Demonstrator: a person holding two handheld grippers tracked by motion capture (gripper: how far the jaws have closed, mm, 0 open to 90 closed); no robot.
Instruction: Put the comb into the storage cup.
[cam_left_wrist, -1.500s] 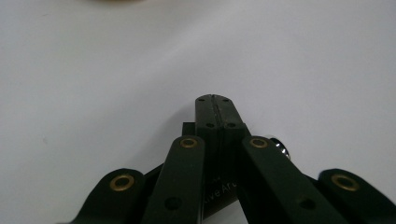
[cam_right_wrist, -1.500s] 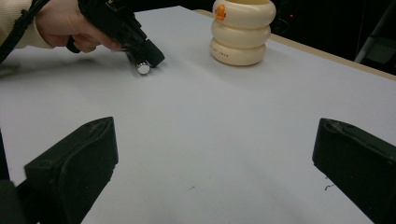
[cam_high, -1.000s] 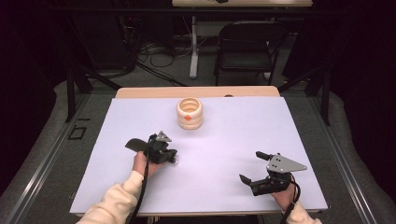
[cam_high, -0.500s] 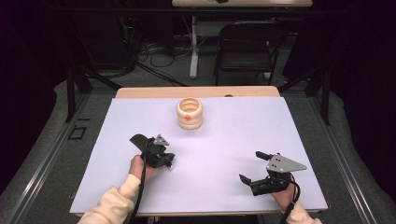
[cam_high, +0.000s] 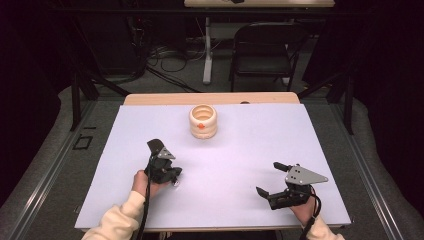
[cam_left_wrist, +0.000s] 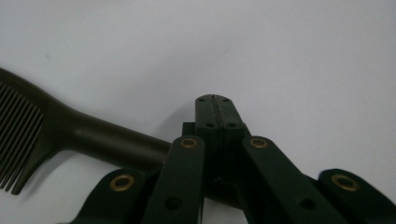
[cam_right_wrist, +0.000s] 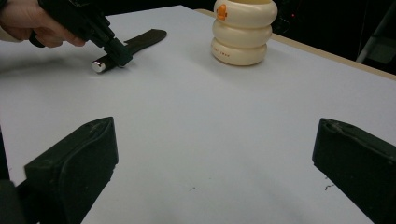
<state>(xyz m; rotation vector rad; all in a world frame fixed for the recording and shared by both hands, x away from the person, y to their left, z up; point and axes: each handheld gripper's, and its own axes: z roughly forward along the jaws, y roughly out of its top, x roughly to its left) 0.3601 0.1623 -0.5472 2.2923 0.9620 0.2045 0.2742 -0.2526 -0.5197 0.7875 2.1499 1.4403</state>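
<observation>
- High view: the left tool sits low over the white tabletop, clamped on the handle of a dark comb whose toothed end points away from the person. The comb lies toward the near left, well apart from the cream ringed holder at the far middle.
- High view: the right tool rests near the right front, its jaws apart with nothing between them.
- Left gripper view: the two jaws meet tip to tip, and the comb crosses under them, pinched near the end of its handle while the teeth run off to the left. Whether the comb is touching the tabletop or just above it cannot be told.
- Right gripper view: the wide-open jaws frame bare tabletop; farther off, the left tool grips the comb close to its shiny end cap, with the holder beyond.
- Risk, as a judgement: the grip is far out on the handle, so the long toothed end could swing or droop on a lift and twist out of the jaws.
- Risk: if the comb is bound for the holder, a tilted comb could catch the rim and tip that light holder over.
</observation>
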